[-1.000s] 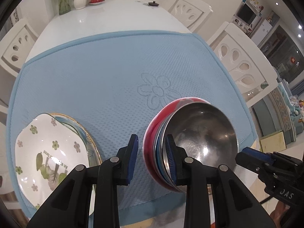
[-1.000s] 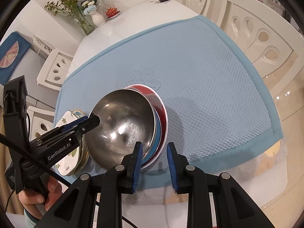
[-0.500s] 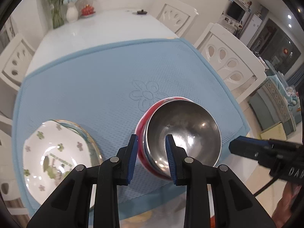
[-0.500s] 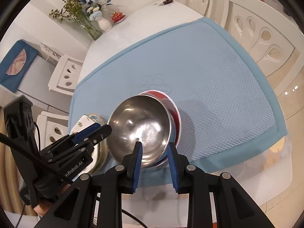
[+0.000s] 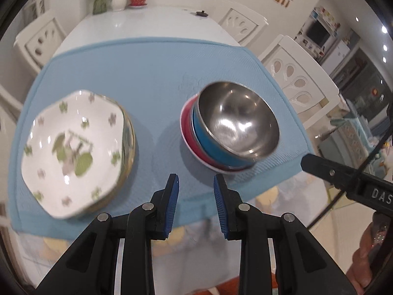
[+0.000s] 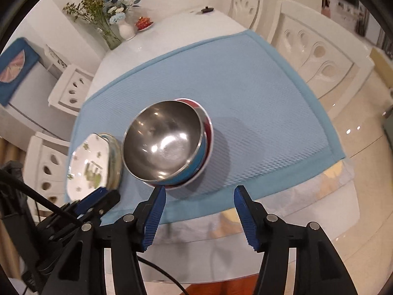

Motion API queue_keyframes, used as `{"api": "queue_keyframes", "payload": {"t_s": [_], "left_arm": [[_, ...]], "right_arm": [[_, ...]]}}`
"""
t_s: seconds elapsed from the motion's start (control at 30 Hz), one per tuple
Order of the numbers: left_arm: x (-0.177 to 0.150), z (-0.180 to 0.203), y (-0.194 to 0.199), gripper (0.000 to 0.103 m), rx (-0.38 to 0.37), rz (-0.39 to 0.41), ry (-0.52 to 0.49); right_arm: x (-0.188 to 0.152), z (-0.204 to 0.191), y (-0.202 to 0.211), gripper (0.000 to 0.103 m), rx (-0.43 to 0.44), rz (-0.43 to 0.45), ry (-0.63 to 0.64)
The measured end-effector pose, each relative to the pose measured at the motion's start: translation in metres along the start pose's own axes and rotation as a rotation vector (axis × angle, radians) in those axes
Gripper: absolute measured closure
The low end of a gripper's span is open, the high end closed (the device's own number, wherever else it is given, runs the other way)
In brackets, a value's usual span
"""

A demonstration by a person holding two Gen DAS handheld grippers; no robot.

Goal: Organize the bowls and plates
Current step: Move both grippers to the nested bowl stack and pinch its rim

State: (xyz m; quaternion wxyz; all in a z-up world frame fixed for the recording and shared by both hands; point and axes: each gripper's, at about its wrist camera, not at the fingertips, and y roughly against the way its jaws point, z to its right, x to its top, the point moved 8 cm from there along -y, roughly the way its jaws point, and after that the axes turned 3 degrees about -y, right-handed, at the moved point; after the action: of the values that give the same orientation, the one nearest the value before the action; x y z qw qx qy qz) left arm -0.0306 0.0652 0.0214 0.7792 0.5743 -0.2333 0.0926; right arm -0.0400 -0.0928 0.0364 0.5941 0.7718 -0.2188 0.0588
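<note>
A steel bowl [image 5: 237, 120] sits nested in a blue bowl [image 5: 208, 137] and a red bowl [image 5: 190, 135] on the blue mat [image 5: 152, 73]. The stack also shows in the right wrist view [image 6: 164, 140]. A white floral plate [image 5: 71, 152] lies on other plates at the mat's left; it also shows in the right wrist view [image 6: 88, 164]. My left gripper [image 5: 195, 186] is open and empty, just in front of the mat's near edge. My right gripper [image 6: 199, 194] is open wide and empty, in front of the bowl stack.
The mat lies on a white table [image 5: 147, 22] with white chairs [image 5: 294, 73] around it. A vase of flowers [image 6: 105, 19], a small red dish [image 6: 143, 22] and a small dark lid [image 6: 207, 9] stand at the far end.
Both grippers have pulled back from the bowl stack toward the table's near edge and lifted. The right gripper has opened wider. The bowls stay nested on the mat.
</note>
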Motion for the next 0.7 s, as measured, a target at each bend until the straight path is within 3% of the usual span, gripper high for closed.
{"api": "queue_keyframes", "payload": {"t_s": [0.2,0.53,0.63,0.7], "left_arm": [[-0.005,0.007,0.005,0.076,-0.014,0.026,0.022],[-0.008,0.013,0.006,0.076,-0.022,0.044,0.042],[-0.008,0.014,0.007,0.076,-0.107,0.025,0.077],[-0.009,0.014,0.009,0.072,-0.107,0.025,0.072]], "right_arm": [[0.003,-0.001,0.005,0.047,0.035,0.028,-0.039],[-0.022,-0.021,-0.006,0.047,0.051,-0.008,0.013],[-0.026,-0.026,-0.01,0.047,0.033,-0.012,0.051],[-0.027,-0.024,-0.012,0.047,0.043,-0.018,0.038]]}}
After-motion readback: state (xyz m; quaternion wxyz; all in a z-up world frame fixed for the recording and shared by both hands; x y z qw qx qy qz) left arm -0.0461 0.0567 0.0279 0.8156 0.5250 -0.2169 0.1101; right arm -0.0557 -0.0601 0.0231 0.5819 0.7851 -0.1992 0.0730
